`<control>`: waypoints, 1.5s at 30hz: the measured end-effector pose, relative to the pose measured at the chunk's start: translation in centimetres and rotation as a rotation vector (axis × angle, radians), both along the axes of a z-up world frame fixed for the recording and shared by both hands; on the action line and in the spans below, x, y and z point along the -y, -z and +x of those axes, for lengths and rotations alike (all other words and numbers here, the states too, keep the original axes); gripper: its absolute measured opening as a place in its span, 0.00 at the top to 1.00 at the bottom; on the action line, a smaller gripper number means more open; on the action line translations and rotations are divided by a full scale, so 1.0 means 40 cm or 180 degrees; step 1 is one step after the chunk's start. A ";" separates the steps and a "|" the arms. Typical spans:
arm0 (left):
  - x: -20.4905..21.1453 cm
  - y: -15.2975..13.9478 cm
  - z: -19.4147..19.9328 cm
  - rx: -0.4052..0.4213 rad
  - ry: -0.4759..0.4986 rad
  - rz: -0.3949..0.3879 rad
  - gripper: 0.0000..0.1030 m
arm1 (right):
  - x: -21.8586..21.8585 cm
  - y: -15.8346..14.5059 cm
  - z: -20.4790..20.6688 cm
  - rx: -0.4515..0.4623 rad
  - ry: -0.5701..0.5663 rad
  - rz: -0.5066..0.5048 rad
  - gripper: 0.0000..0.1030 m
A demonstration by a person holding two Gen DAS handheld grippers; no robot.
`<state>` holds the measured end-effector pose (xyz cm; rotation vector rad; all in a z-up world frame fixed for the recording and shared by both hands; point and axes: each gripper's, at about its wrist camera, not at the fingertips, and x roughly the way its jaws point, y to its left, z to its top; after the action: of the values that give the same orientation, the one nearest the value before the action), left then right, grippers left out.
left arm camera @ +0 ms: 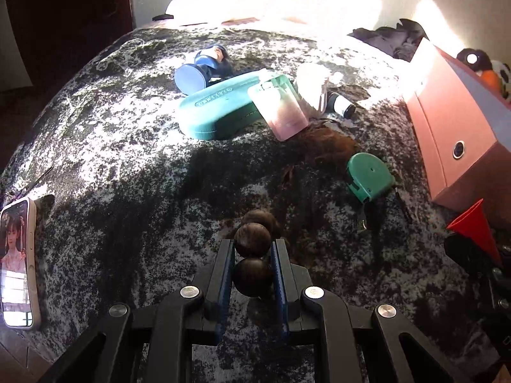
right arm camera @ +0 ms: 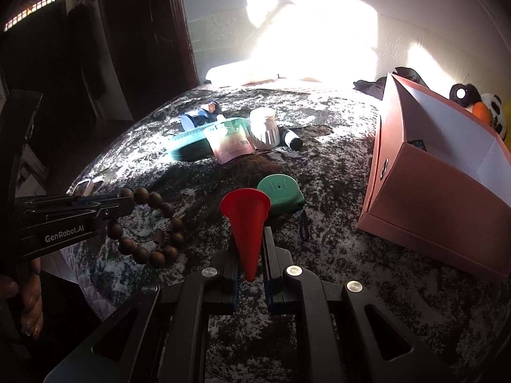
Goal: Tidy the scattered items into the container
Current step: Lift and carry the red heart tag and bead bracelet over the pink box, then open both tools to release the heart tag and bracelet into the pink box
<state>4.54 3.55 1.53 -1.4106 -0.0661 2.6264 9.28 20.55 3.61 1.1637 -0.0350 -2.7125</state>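
My left gripper [left arm camera: 253, 245] is shut on a dark wooden bead bracelet [left arm camera: 252, 239], held low over the mottled bedspread; the bracelet also shows in the right wrist view [right arm camera: 150, 223], hanging from the left gripper [right arm camera: 126, 202]. My right gripper [right arm camera: 249, 233] is shut on a red cone [right arm camera: 245, 220], also visible in the left wrist view [left arm camera: 476, 226]. The open pink box [right arm camera: 431, 198] stands to the right [left arm camera: 453, 134]. A green tape measure [left arm camera: 369, 175], teal case [left arm camera: 217, 111], pink pouch [left arm camera: 278, 108], blue figurine [left arm camera: 204, 67], white ribbed jar [right arm camera: 263, 127] and small bottle [right arm camera: 292, 138] lie scattered ahead.
A phone [left arm camera: 17, 265] with a lit screen lies at the bed's left edge. Brown hair-like fluff [left arm camera: 325, 146] lies by the tape measure. Plush toys [right arm camera: 479, 108] and dark cloth [left arm camera: 392, 41] sit behind the box. Strong sunlight washes out the far wall.
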 end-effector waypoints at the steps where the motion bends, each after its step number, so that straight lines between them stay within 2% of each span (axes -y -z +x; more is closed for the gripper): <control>1: -0.004 -0.007 0.002 -0.0016 0.0011 0.0003 0.83 | -0.001 -0.004 0.001 -0.0013 0.0001 0.0001 0.89; 13: -0.089 -0.109 0.023 -0.0238 0.0176 0.0009 0.83 | -0.033 -0.076 0.027 -0.0293 0.0067 -0.0042 0.89; 24: -0.245 -0.247 0.011 -0.0521 0.0493 0.0038 0.83 | -0.151 -0.184 0.061 -0.0656 0.0440 -0.0121 0.89; 32: -0.429 -0.405 -0.027 -0.0811 0.0865 0.0137 0.83 | -0.322 -0.283 0.062 -0.0972 0.0946 -0.0013 0.89; 37: -0.577 -0.465 -0.066 -0.0909 0.1096 0.0150 0.83 | -0.475 -0.320 0.047 -0.1069 0.1404 0.0048 0.89; 41: -0.693 -0.469 -0.105 -0.0911 0.1269 0.0117 0.83 | -0.598 -0.317 0.017 -0.1013 0.1693 0.0005 0.89; 45: -0.788 -0.411 -0.162 -0.0739 0.1368 0.0117 0.83 | -0.678 -0.272 -0.020 -0.0841 0.1829 0.0018 0.89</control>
<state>-1.93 35.08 17.97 -0.9673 0.1935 2.3882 8.48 47.68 14.50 0.8862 -0.3785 -3.3430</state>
